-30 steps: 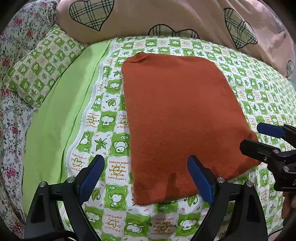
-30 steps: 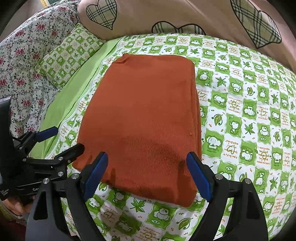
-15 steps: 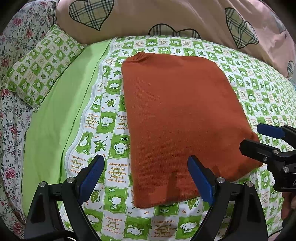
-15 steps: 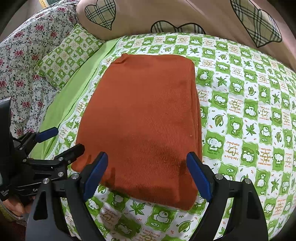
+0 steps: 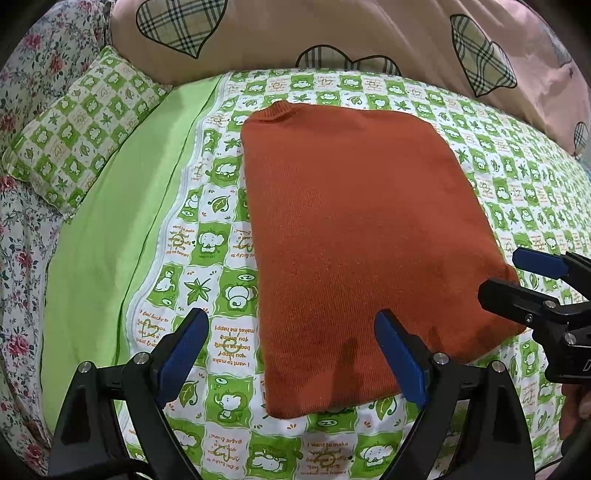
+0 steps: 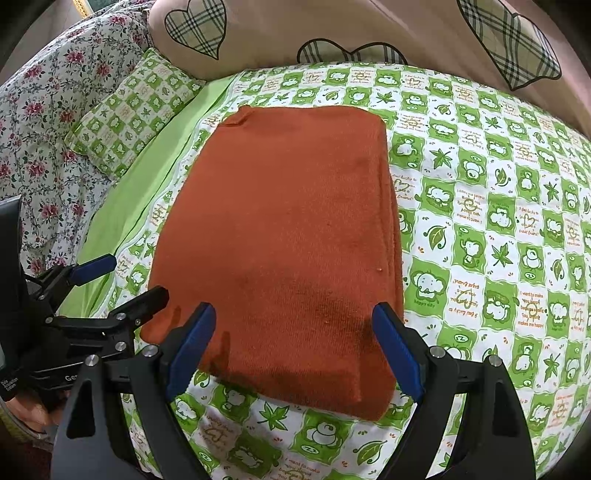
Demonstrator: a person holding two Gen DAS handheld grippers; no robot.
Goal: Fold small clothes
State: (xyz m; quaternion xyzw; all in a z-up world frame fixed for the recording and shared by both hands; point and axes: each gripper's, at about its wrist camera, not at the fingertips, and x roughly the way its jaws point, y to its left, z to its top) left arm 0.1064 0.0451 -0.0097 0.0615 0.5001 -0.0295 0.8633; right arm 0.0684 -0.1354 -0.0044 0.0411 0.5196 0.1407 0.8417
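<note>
The rust-orange knit sweater [image 5: 354, 236] [image 6: 291, 236] lies flat on the green checkered bedsheet [image 5: 221, 266] [image 6: 480, 229], folded into a neat rectangle, its ribbed collar at the far corner toward the pillows.

1. The bases of the left gripper [image 5: 291, 354] are cut off by the bottom edge of the left wrist view.
2. In that view, the right gripper [image 5: 517, 275] is cut off by the right edge.
3. The sweater [image 6: 280, 236] has its near edge partly hidden behind the right gripper's fingers [image 6: 397, 352].
4. The heart-print quilt [image 6: 369, 29] is cut off by the top edge.
5. The floral bedding [image 5: 22, 229] is blurred toward the left rim.
</note>
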